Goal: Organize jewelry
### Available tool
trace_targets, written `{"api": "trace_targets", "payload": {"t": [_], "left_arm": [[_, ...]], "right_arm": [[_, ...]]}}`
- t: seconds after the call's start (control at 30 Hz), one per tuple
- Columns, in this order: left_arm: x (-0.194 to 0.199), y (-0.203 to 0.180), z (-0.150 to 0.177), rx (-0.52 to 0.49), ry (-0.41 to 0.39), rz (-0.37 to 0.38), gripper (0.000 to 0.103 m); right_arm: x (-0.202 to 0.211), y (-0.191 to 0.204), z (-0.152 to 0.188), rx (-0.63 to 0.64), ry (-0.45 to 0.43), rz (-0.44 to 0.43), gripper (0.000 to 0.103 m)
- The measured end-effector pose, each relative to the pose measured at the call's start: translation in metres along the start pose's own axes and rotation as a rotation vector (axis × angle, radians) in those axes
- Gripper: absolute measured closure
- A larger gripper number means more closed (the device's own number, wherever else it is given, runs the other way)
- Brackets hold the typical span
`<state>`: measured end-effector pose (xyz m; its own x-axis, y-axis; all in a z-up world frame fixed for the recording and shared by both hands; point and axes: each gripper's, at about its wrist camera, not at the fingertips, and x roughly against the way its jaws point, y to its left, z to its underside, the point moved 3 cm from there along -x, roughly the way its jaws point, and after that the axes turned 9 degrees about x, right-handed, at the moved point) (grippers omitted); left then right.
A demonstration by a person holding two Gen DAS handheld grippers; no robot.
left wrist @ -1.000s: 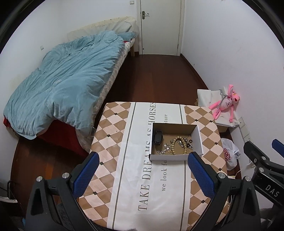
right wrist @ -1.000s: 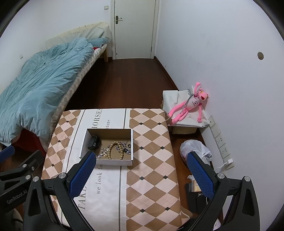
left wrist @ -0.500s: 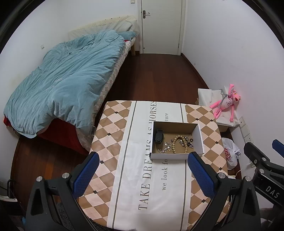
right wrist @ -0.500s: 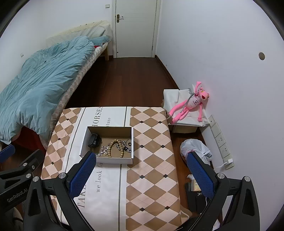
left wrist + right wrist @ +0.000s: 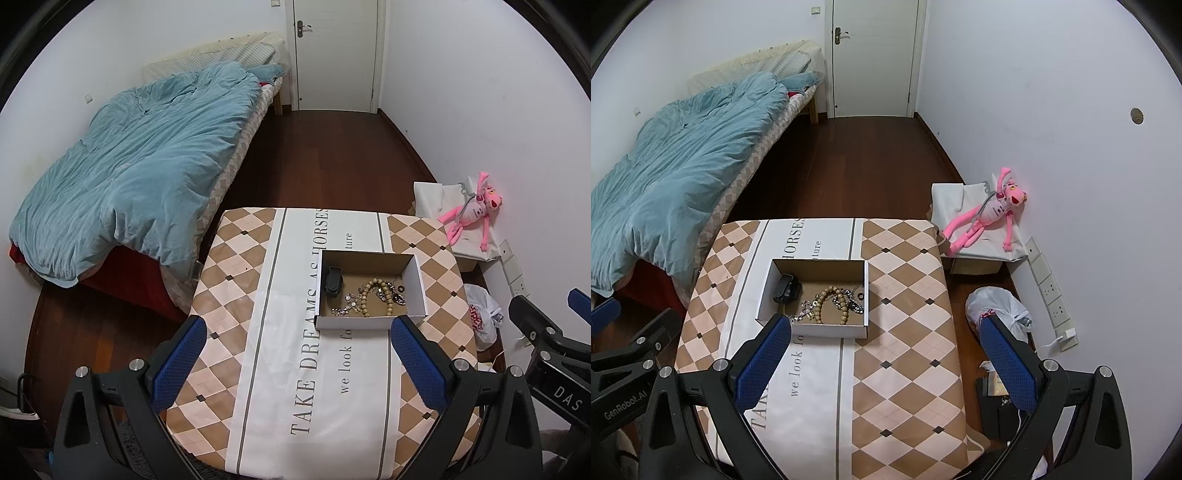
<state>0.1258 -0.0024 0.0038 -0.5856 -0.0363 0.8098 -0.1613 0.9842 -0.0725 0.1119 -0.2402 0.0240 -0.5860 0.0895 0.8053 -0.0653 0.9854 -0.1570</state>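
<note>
Beyond the surface [image 5: 258, 369], a bed [image 5: 147, 166] with a blue duvet fills the room's left side. On the surface's patterned cloth stands an open cardboard box [image 5: 369, 321], holding a black case [image 5: 333, 282], a beaded bracelet [image 5: 376, 295] and tangled metal chains [image 5: 345, 308]. Both claws hover above the near edge, clear of everything. Left claw [image 5: 295, 362] gapes wide, the box just ahead toward its right finger. Right claw [image 5: 886, 362] gapes too, the box ahead by its left finger.
</note>
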Motion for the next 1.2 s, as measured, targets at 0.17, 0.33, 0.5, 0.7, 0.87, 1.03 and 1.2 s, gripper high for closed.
{"api": "trace_targets", "payload": {"t": [0.17,0.33,0.5,0.7,0.87,1.03,1.2], "left_arm": [[-0.0004,0.0007,0.0006,0.001,0.001,-0.002,0.001],[-0.0001,-0.0006,-0.0006,0.000,0.000,-0.002,0.001],[-0.0003,0.0025,0.0021,0.001,0.000,-0.002,0.001],[-0.0001,0.0037,0.0030,0.000,-0.002,-0.003,0.001],[-0.0002,0.0047,0.0033,-0.001,-0.002,-0.003,0.001],[-0.0003,0.0046,0.0036,-0.002,0.001,-0.002,0.001],[0.0008,0.0041,0.0047,-0.009,0.004,0.003,0.001]], "right_arm": [[-0.0002,0.0010,0.0021,0.002,0.002,-0.002,0.000],[-0.0004,0.0008,0.0024,0.003,0.003,-0.003,0.000],[-0.0008,0.0011,0.0035,0.002,0.002,-0.001,0.000],[-0.0012,0.0013,0.0045,0.003,0.002,-0.002,0.000],[-0.0010,0.0011,0.0027,0.003,0.003,-0.001,0.000],[-0.0020,0.0013,0.0046,0.004,0.005,-0.001,0.000],[-0.0034,0.0009,0.0093,0.004,0.008,0.001,0.000]]}}
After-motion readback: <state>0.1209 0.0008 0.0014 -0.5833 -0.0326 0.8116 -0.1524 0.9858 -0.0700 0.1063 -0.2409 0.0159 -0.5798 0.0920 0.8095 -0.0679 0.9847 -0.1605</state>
